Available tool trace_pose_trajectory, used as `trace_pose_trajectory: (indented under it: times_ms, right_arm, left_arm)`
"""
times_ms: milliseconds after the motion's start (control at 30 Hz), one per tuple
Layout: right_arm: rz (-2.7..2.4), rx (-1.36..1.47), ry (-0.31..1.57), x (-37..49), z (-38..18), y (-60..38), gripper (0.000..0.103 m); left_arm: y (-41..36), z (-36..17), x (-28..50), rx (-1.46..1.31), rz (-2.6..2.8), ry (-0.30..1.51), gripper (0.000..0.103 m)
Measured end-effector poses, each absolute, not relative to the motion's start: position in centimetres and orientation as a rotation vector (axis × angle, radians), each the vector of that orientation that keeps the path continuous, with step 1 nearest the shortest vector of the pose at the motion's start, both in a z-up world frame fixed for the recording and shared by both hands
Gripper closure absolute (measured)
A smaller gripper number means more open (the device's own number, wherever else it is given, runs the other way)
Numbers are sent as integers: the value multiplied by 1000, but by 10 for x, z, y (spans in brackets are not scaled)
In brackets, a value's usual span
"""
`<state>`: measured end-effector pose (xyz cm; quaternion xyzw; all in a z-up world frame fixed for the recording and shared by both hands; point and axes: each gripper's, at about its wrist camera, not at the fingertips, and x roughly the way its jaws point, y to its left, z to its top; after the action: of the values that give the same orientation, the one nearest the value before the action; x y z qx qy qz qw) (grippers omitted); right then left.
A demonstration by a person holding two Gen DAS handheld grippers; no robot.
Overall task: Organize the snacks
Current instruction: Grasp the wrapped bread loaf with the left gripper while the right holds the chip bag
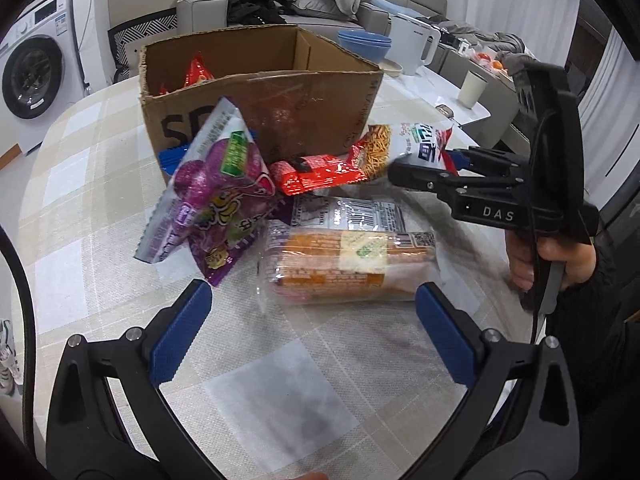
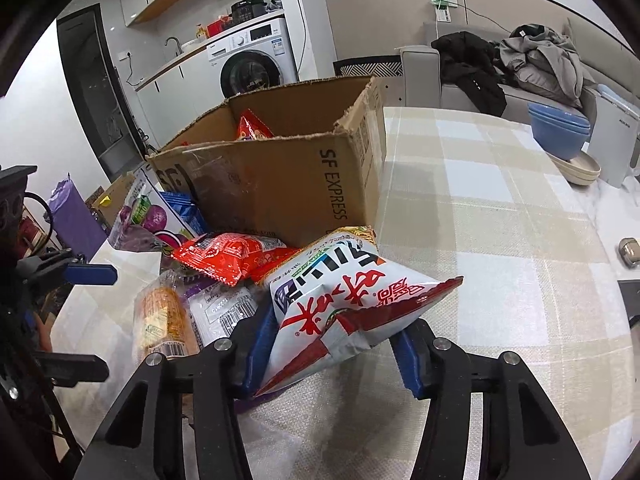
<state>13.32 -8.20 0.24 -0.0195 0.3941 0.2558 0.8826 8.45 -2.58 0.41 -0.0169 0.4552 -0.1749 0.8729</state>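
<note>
1. Snacks lie heaped on the checked tablecloth [image 1: 280,380] before an open brown cardboard box [image 2: 280,184]; one white-and-red crinkly noodle bag [image 2: 344,304] is pinched between the blue pads of the right gripper [image 2: 332,350].
2. Left gripper [image 1: 314,320] hovers with jaws spread wide, empty, just short of a clear-wrapped orange biscuit roll [image 1: 344,264].
3. Beyond, a purple foil packet [image 1: 216,196] leans against the box, beside a red packet [image 1: 320,172].
4. Inside the box sits another red bag [image 2: 252,126].

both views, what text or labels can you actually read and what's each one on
"SF EXPRESS": side of the box.
"DAS": body of the right gripper, seen from the left wrist.
"S": partly hidden marker letters on the box front.
Print on the snack bags and washer stickers: not legible to me.
</note>
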Motion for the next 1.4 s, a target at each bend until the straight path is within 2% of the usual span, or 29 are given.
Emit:
trace_pose_trajectory:
  times_ms: [900,1100,1400]
  right_arm:
    - [522,-14,774,123,26,-102,49]
    - [521,-14,774,124,27,-103,49]
    - [522,-8,775,125,28,-105,49]
  left_arm:
    - [-60,-21,94,-46,-333,868,1]
    - [-60,-30,93,7,-378,968,2]
    - [-60,-17,91,67,-336,868,2]
